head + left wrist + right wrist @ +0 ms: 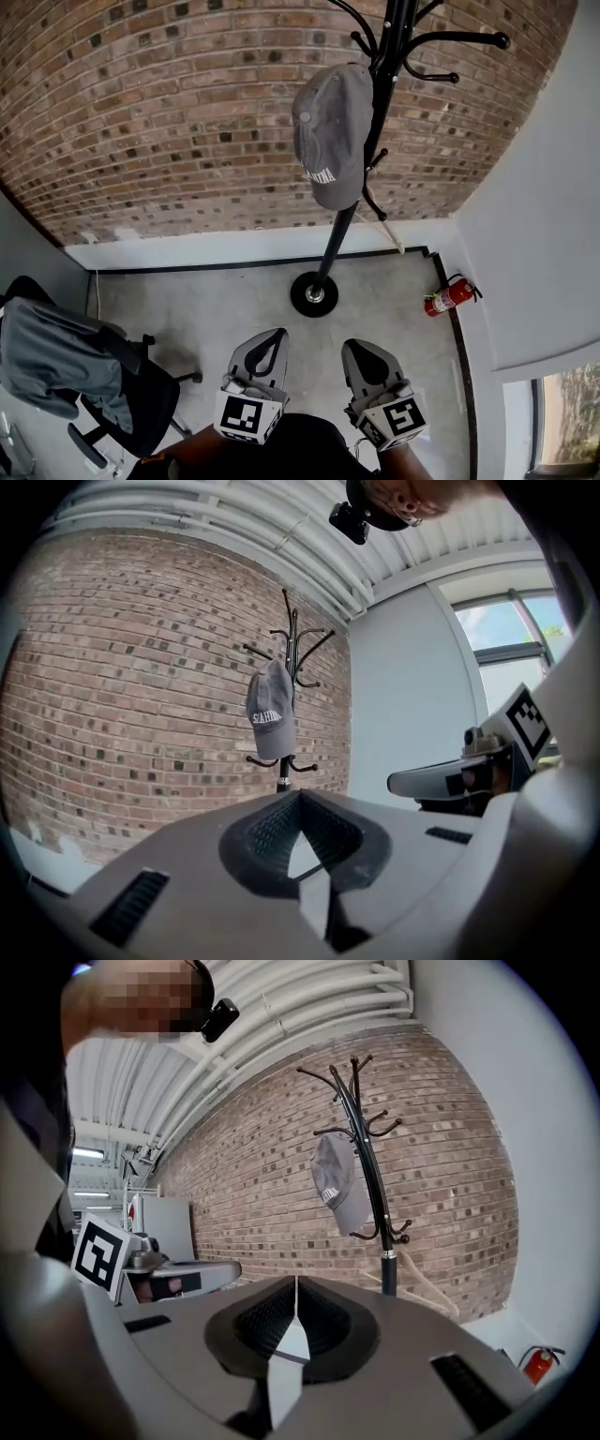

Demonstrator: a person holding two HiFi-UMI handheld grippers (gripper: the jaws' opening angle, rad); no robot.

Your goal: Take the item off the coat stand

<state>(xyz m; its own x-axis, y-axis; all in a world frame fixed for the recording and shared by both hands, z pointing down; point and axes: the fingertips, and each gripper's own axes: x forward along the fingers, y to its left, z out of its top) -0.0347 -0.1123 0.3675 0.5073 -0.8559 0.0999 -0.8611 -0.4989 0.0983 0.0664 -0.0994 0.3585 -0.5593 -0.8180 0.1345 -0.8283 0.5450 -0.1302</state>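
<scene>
Both grippers sit low in front of me, well apart from the stand. The left gripper (277,335) has its jaws brought together with nothing between them, and the right gripper (356,346) is pinched closed and empty as well, so either one has to spread before it can take anything.

The grey cap (333,131) hangs high on the coat stand (345,234), right against the black pole, with its brim pointing down; the hook that carries it is hidden behind the cloth. I judge it to be light and not fragile. The crown looks like soft fabric that would fold and bunch under the jaws, while the brim should be stiffer and keep its shape. I would take it by the lower edge of the brim, which hangs free of the pole. Then I would lift up and outward rather than tug down, since the stand rests only on a small round base (313,293) and could rock.
</scene>
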